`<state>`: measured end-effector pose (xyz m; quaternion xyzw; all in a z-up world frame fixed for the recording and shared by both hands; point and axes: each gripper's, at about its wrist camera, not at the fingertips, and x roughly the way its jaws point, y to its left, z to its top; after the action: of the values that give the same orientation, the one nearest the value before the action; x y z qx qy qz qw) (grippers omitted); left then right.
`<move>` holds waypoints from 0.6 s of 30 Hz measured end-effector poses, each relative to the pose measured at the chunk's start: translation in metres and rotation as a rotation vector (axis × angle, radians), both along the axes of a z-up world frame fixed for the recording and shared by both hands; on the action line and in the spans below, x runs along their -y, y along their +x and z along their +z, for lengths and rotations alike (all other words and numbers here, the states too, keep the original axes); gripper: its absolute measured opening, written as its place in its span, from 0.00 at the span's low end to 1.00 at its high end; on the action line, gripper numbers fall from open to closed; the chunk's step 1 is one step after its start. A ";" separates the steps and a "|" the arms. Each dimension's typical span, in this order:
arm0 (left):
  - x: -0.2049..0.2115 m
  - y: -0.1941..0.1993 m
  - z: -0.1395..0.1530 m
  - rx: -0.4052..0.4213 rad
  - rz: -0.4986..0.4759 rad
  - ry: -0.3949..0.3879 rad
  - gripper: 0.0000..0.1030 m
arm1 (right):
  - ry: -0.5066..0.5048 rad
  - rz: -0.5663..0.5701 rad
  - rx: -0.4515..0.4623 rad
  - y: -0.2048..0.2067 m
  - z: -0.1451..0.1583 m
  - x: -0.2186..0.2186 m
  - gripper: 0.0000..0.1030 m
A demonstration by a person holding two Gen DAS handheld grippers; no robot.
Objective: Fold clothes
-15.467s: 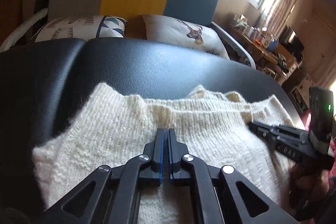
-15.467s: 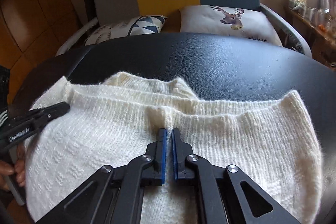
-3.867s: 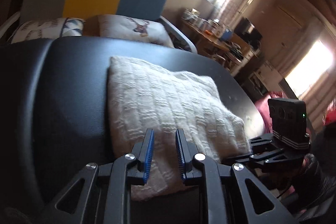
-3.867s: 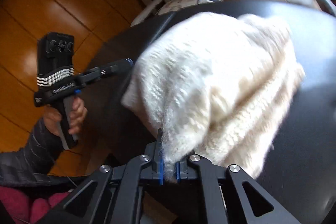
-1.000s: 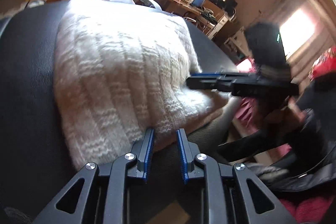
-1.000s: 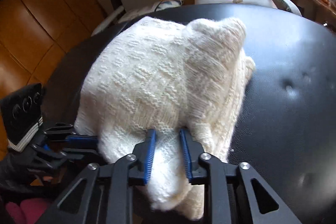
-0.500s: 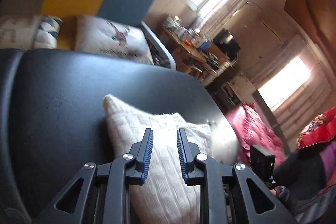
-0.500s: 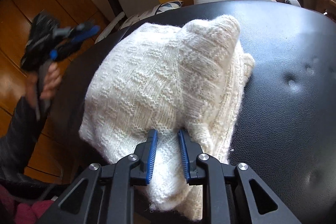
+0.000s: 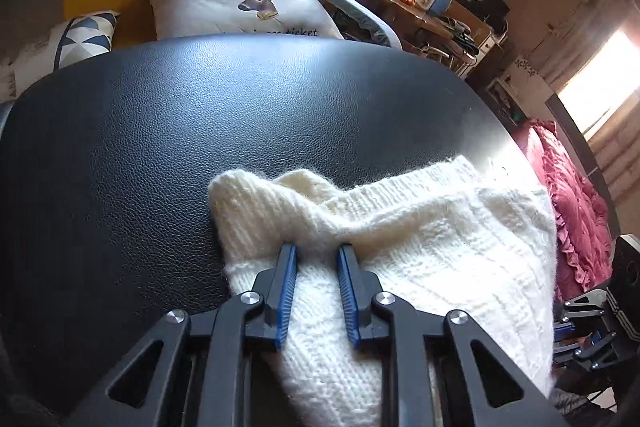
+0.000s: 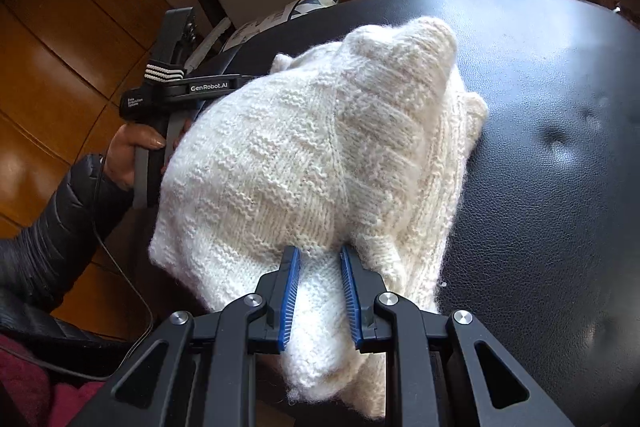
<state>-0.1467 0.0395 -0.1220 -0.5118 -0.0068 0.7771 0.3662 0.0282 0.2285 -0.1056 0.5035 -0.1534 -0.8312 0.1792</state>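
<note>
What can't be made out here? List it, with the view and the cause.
- Left wrist view: the sweater's near end, hidden by the left gripper.
- Right wrist view: the left gripper's fingertips, behind the sweater's bulk.
- Left wrist view: the right gripper, cut off by the frame's right edge.
- Left wrist view: items on the far desk, too small.

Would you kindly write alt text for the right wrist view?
The right gripper pinches a bunched fold of a cream knitted sweater lying on a black padded table. At the left, a hand holds the left gripper against the sweater's far edge.
</note>
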 end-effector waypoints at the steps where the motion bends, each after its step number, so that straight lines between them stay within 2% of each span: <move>1: 0.002 0.001 0.003 -0.006 0.012 0.002 0.22 | 0.003 0.002 0.001 -0.001 0.000 0.001 0.21; 4: 0.007 0.007 0.016 -0.035 0.047 0.006 0.22 | 0.009 0.003 0.000 -0.002 0.001 0.002 0.21; 7: 0.035 0.017 0.029 -0.040 0.113 0.089 0.21 | 0.011 -0.005 -0.005 -0.001 0.000 0.002 0.21; 10: 0.072 0.032 0.031 0.015 0.182 0.196 0.21 | 0.005 -0.015 -0.015 0.004 0.001 0.001 0.24; 12: 0.090 0.045 0.023 0.054 0.214 0.230 0.21 | 0.006 -0.018 -0.026 0.006 0.002 0.002 0.26; 14: 0.105 0.062 0.014 0.085 0.231 0.244 0.21 | -0.011 -0.016 -0.043 0.008 0.004 0.004 0.42; 17: 0.127 0.089 0.003 0.139 0.253 0.274 0.24 | -0.048 -0.025 -0.087 0.014 0.017 0.007 0.58; 18: 0.129 0.095 0.000 0.154 0.258 0.286 0.24 | -0.079 -0.040 -0.112 0.018 0.024 0.004 0.67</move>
<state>-0.0521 -0.0897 -0.1222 -0.5072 -0.2105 0.7674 0.3310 0.0465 0.2240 -0.0814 0.4457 -0.1860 -0.8546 0.1905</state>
